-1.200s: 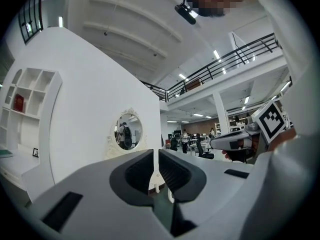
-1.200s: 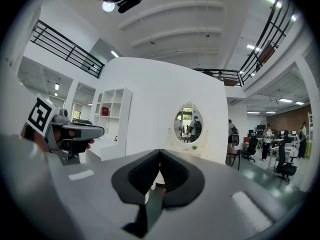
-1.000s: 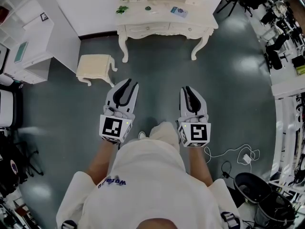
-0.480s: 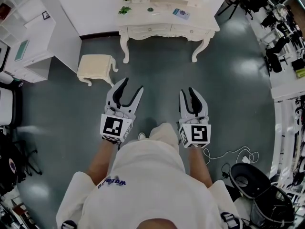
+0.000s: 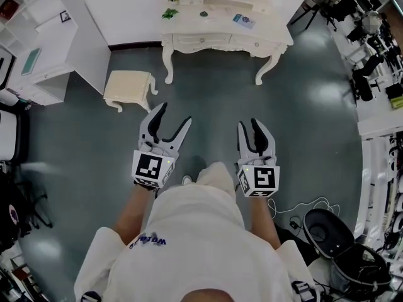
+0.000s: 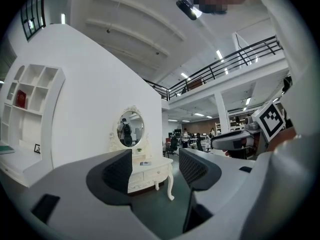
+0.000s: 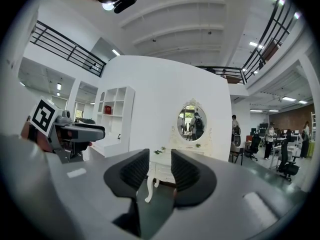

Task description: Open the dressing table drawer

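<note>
The drawer (image 5: 196, 41) of the far dressing table (image 5: 217, 22) is shut and well away, so the whole task remains. The left gripper (image 5: 175, 113), jaws wide, and the right gripper (image 5: 249, 124), jaws narrowly apart, have just been opening, both empty.

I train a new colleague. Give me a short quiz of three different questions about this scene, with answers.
1. True or false: a drawer of the dressing table stands open.
2. Where is the stool? A) under the table B) on the floor, left of the table in the head view C) on the table
3. Fill in: of the left gripper and the right gripper, the ___ one is open wider.
Key: 1 false. 2 B. 3 left; both have just been opening, nothing between their jaws.
</note>
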